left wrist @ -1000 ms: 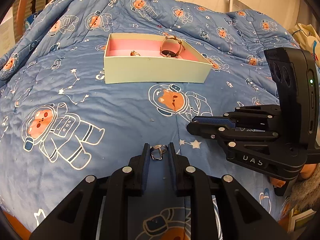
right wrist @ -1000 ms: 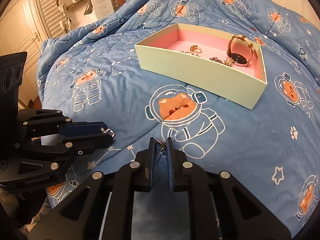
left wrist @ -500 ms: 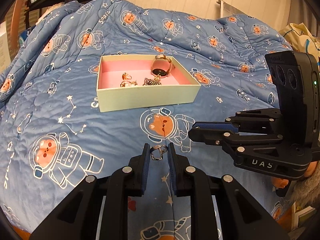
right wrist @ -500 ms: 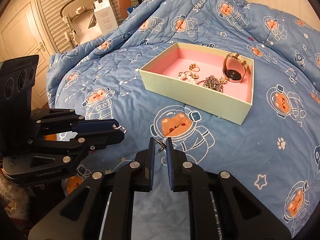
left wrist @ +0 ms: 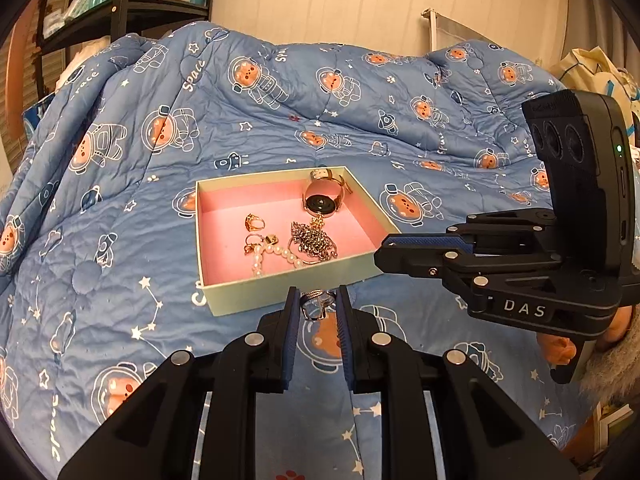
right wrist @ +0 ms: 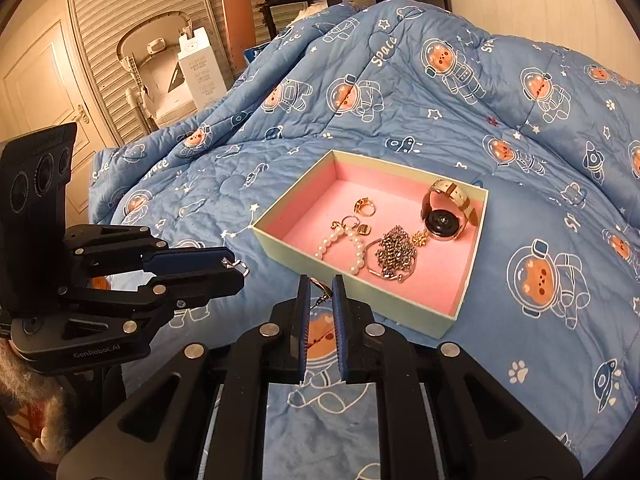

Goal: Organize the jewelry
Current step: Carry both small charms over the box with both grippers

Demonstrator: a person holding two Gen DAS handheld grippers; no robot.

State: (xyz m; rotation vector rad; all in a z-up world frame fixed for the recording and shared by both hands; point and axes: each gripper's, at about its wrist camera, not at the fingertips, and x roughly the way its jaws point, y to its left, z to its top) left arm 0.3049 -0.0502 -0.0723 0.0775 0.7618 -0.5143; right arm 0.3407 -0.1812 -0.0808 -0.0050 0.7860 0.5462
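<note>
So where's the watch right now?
The watch lies in the far right corner of the pink-lined box on the blue quilt, just beyond the tangled chain.

Light: you get warm, even indoor light, fairly bright | Shadows: soft, faint under the box (left wrist: 280,292) | Glare: none on the quilt (right wrist: 440,120) | Focus: sharp centre, no blur | Edges: your fisheye bends them, dark corners

Open box (left wrist: 280,296) top; quilt (left wrist: 120,240) around bare.
</note>
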